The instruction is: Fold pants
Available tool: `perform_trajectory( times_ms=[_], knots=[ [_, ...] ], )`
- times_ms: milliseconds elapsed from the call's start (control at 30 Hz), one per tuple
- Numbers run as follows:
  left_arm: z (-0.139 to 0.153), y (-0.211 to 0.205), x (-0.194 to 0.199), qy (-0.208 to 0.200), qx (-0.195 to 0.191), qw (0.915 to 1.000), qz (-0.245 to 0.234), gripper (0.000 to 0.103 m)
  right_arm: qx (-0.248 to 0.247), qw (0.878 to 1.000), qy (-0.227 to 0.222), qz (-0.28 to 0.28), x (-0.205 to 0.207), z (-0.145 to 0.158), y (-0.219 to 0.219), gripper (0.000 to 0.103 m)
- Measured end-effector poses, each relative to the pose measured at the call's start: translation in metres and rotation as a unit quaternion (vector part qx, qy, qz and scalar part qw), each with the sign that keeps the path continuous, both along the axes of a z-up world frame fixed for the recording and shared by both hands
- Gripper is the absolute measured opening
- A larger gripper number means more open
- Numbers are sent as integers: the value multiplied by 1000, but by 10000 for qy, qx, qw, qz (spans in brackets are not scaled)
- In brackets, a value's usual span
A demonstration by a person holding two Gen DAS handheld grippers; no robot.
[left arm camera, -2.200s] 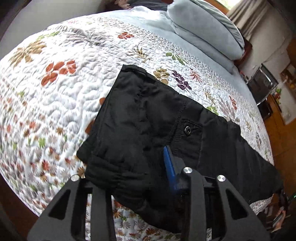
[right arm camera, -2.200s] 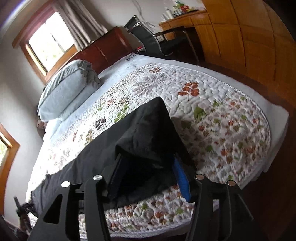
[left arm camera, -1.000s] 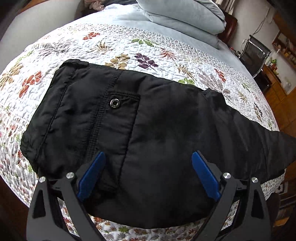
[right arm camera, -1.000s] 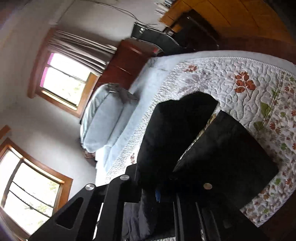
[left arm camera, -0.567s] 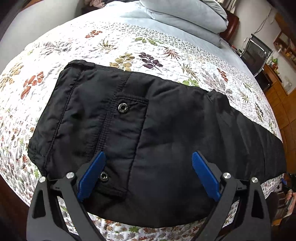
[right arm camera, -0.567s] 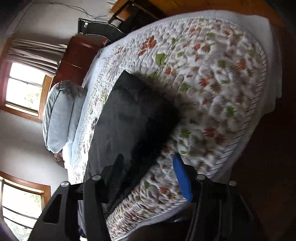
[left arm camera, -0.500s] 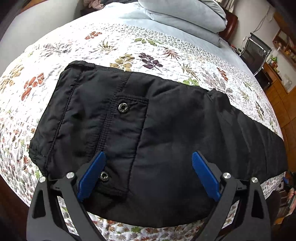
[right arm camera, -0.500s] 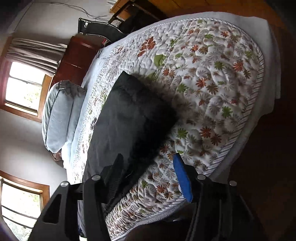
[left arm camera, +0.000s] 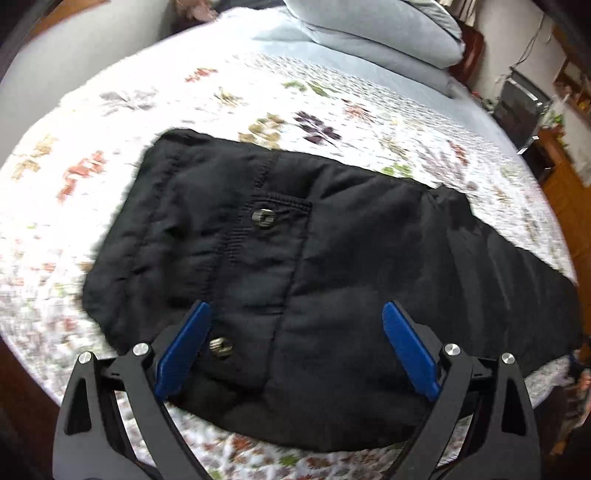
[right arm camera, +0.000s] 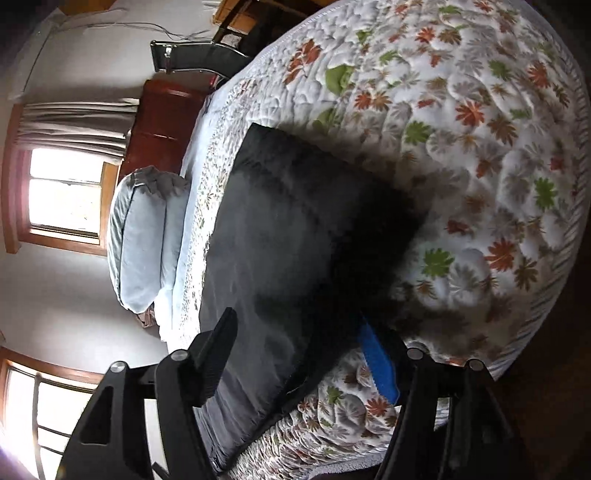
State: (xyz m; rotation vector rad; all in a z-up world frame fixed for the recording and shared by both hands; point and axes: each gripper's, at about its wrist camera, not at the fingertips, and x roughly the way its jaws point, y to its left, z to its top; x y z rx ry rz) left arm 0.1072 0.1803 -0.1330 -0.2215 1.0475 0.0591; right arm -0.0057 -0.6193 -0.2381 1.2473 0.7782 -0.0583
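Observation:
Black pants (left arm camera: 332,266) lie flat on the floral quilt, folded lengthwise, waist at the left and legs running off to the right. A pocket with two metal snaps (left arm camera: 262,217) faces up. My left gripper (left arm camera: 295,332) is open and empty, just above the near edge of the pants by the waist. In the right wrist view the leg end of the pants (right arm camera: 295,236) lies flat near the bed edge. My right gripper (right arm camera: 299,332) is open, its fingers either side of the near edge of the leg fabric, not gripping it.
The floral quilt (left arm camera: 110,110) covers the bed, with grey-blue pillows (left arm camera: 369,26) at the head. A chair (left arm camera: 521,99) and wooden furniture stand beyond the far side. The bed edge (right arm camera: 554,295) drops to a dark floor on the right.
Both grippers have let go: the left opened after laying the waist flat, the right dropped the lifted leg end. The pants now lie flat. Both views shifted slightly.

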Motion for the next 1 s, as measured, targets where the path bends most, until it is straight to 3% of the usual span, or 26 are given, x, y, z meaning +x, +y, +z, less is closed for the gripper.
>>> perform_trajectory(
  times_ms=[67, 167, 300, 367, 600, 667, 867, 1000],
  knots=[
    [7, 2, -7, -147, -109, 9998, 28, 94, 105, 9999, -49, -69, 2, -2, 0, 64],
    [12, 7, -17, -228, -259, 9993, 160, 94, 36, 10000, -59, -51, 6, -1, -2, 42],
    [6, 13, -25, -184, -177, 9992, 293, 94, 23, 9996, -297, -33, 6, 4, -1, 20],
    [2, 13, -25, -140, -87, 9994, 303, 94, -43, 9985, -540, 21, 4, 14, 0, 15],
    [-5, 1, -22, -87, 356, 9991, 226, 97, -719, 9926, -920, 319, 12, 55, 12, 11],
    [-4, 0, -23, -120, 373, 9990, 225, 97, -878, 9919, -852, 340, 17, 61, 15, 11],
    [5, 2, -32, -304, 90, 9990, 324, 97, -409, 9968, -678, 97, 10, 37, -2, 10],
    [0, -2, -30, -269, 78, 9993, 234, 97, -507, 9968, -623, -46, 8, 38, -6, 9]
  ],
)
